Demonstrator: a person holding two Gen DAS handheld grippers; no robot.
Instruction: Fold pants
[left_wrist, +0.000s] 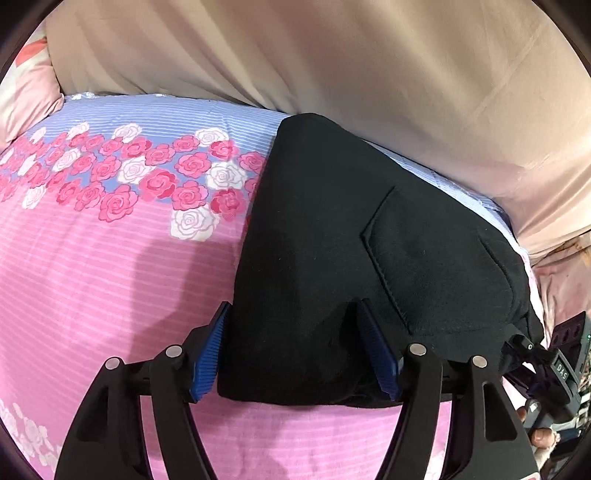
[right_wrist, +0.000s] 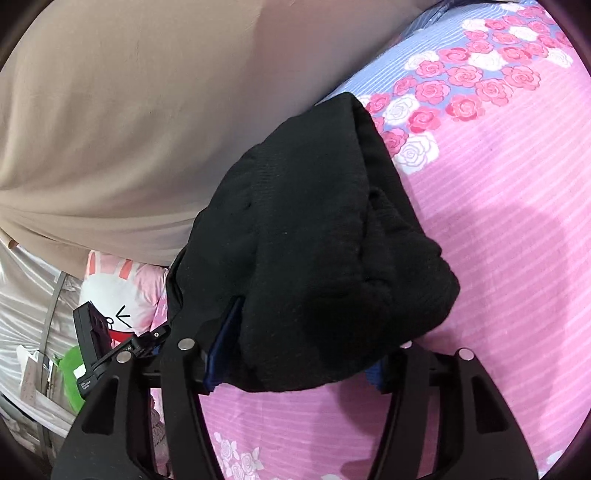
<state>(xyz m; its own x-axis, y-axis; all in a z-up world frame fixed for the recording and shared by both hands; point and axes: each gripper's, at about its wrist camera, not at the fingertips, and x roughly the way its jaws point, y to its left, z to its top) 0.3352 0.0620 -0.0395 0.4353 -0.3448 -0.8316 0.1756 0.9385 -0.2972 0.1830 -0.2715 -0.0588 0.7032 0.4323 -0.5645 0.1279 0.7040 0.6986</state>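
Pants (left_wrist: 369, 240) folded on bedsheet (left_wrist: 92, 277), both jaws wide astride near edge.

Both grippers point down. The left gripper (left_wrist: 295, 343) has its jaws wide apart. The right gripper (right_wrist: 299, 347) has too.
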